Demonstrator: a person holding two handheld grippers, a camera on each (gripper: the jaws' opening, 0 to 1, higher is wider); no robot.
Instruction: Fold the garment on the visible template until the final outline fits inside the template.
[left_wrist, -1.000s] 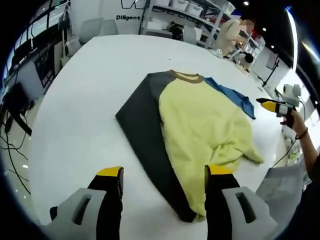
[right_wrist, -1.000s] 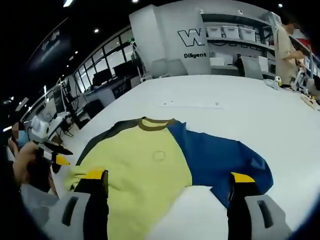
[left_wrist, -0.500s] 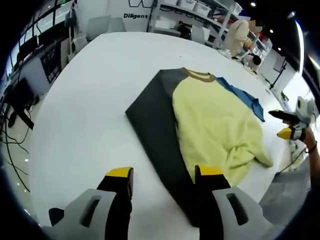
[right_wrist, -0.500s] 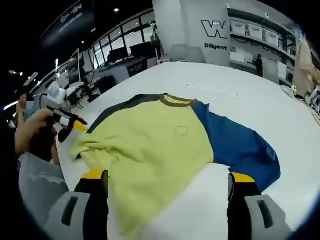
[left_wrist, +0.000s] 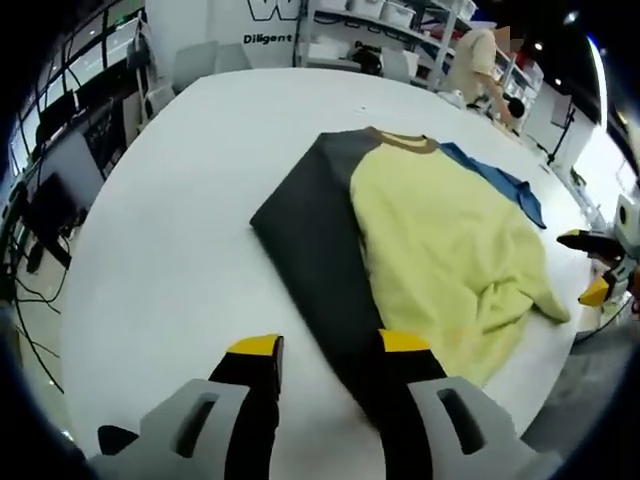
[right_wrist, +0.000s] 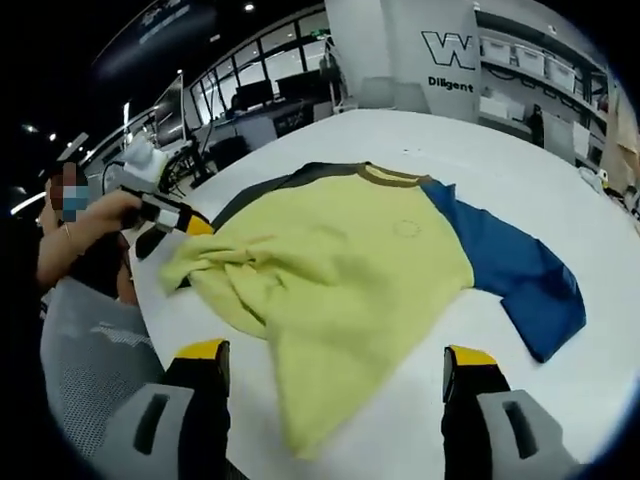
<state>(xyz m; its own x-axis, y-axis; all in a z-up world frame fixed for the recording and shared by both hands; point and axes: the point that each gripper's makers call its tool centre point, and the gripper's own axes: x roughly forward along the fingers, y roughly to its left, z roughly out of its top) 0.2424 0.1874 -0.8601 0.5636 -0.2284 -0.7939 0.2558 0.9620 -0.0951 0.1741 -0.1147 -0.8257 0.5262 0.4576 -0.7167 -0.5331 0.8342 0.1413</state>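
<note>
A sweatshirt lies flat on the white table (left_wrist: 180, 230), with a yellow body (left_wrist: 440, 230), a dark grey sleeve side (left_wrist: 310, 220), a blue sleeve (left_wrist: 500, 180) and a brown collar (left_wrist: 400, 142). Its yellow lower part is bunched into folds (right_wrist: 235, 270). My left gripper (left_wrist: 328, 345) is open at the near end of the dark grey side, with its right jaw over that fabric. My right gripper (right_wrist: 337, 353) is open wide, and the yellow hem (right_wrist: 300, 420) lies between its jaws. In the right gripper view a hand holds the left gripper (right_wrist: 170, 218) beside the bunched folds. The right gripper (left_wrist: 598, 268) shows past the hem in the left gripper view.
The table edge (left_wrist: 90, 330) curves close on the left, with desks and monitors (left_wrist: 60, 170) beyond it. Shelves with bins (left_wrist: 380, 20) and a standing person (left_wrist: 478, 60) are at the far end. A person's grey sleeve (right_wrist: 90, 350) is low on the left.
The left gripper's jaws have narrowed and come nearer the dark grey side. The right gripper has swung round toward the yellow hem. The bunched folds sit closer to the left gripper.
</note>
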